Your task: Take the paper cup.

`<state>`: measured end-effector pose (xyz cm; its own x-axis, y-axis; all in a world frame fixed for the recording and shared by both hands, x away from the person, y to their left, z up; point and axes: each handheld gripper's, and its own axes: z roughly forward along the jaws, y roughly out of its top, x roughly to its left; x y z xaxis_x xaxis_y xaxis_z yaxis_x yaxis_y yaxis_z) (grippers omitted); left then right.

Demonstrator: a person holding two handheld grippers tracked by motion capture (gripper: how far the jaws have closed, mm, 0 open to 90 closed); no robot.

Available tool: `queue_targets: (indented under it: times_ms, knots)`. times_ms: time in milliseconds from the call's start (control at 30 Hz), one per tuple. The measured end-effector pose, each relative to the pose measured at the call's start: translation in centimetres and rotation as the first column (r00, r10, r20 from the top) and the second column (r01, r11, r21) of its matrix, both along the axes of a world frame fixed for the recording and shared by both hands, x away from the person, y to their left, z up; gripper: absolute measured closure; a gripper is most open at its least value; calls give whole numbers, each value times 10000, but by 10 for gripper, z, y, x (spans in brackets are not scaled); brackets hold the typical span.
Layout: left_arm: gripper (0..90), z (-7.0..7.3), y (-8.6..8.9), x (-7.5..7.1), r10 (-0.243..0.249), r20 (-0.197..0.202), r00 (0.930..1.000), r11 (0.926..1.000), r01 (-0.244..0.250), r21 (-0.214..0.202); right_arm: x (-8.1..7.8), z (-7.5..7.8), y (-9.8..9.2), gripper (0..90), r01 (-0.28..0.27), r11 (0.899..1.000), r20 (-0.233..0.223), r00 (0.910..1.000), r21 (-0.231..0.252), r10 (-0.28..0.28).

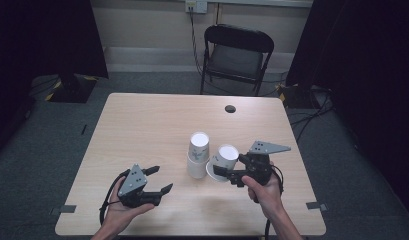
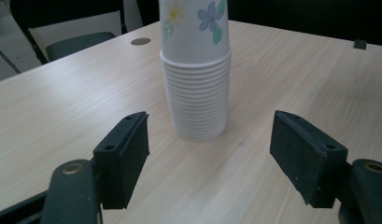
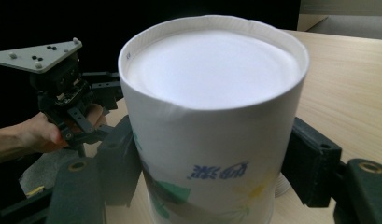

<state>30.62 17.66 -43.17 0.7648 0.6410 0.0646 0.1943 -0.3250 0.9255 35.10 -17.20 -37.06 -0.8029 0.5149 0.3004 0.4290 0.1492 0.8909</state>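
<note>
A stack of upside-down white paper cups (image 1: 197,155) with flower prints stands near the middle of the wooden table (image 1: 142,125). In the left gripper view the stack (image 2: 196,88) rises just beyond my left gripper (image 2: 209,144), whose jaws stand wide apart with nothing between them. From above, the left gripper (image 1: 161,179) lies to the left of the stack and nearer the front edge. My right gripper (image 1: 227,167) is shut on a single paper cup (image 1: 225,159), bottom up and tilted, just right of the stack. This cup (image 3: 212,116) sits between the right gripper's (image 3: 212,172) jaws.
A black folding chair (image 1: 237,55) stands behind the table's far edge. A round dark hole (image 1: 230,108) sits in the tabletop at the back right. Grey tape marks lie at the front corners (image 1: 67,209). Dark curtains and cables flank the table.
</note>
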Motion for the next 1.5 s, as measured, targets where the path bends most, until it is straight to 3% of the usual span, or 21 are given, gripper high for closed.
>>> queue_targets:
  times_ms: [267,333,467,500,667,733,900,1133,1167,1200,1267,1300,1333,1367,1433,1500]
  knots:
    - [296,9,-29,0,-701,468,9964,9975,703,-24,-6,-6,5,299,-172,9999,-255,9995,-2,172]
    - [306,11,-40,-4,-789,944,9924,9969,787,64,-7,-7,9,300,-225,9997,-404,9989,88,229]
    - [267,15,-47,-5,-1080,1229,9865,9936,1113,-210,-6,-9,13,300,-349,9993,-585,9977,138,356]
    - [280,15,-53,-7,-1278,1444,9812,9916,1290,14,-5,-10,15,300,-307,9994,-774,9965,145,317]
    - [337,15,-58,-6,-1329,1360,9818,9910,1341,0,-5,-12,16,301,-460,9978,-1041,9933,475,507]
    - [336,16,-61,-6,-1210,1528,9808,9925,1218,35,-5,-12,16,301,-508,9971,-1137,9919,570,570]
    - [308,19,-68,-7,-1484,1679,9746,9889,1462,256,-4,-14,18,302,-742,9945,-1511,9849,734,846]
    - [418,18,-74,-9,-1632,1785,9703,9865,1622,203,-2,-15,18,303,-860,9916,-1882,9767,970,1031]
    - [429,18,-74,-10,-1623,1872,9688,9867,1601,266,-1,-16,18,304,-883,9909,-1983,9743,1017,1071]
    - [447,17,-75,-11,-1642,1957,9668,9864,1621,271,2,-20,17,307,-972,9858,-2457,9607,1372,1289]
    - [488,16,-76,-12,-1672,2093,9634,9859,1639,331,5,-23,16,310,-954,9826,-2775,9508,1596,1374]
    - [501,16,-76,-12,-1672,2093,9634,9859,1639,331,5,-23,16,310,-954,9826,-2775,9508,1596,1374]
    - [519,15,-78,-13,-1700,2267,9590,9855,1654,391,8,-27,15,312,-987,9779,-3085,9388,1845,1529]
    - [542,15,-78,-13,-1700,2267,9590,9855,1654,391,8,-27,15,312,-987,9779,-3085,9388,1845,1529]
    - [540,14,-79,-13,-1698,2491,9535,9854,1615,536,11,-31,15,312,-964,9733,-3441,9243,2081,1652]
    - [541,13,-79,-13,-1731,2547,9514,9847,1624,626,11,-32,15,313,-971,9733,-3514,9212,2080,1670]
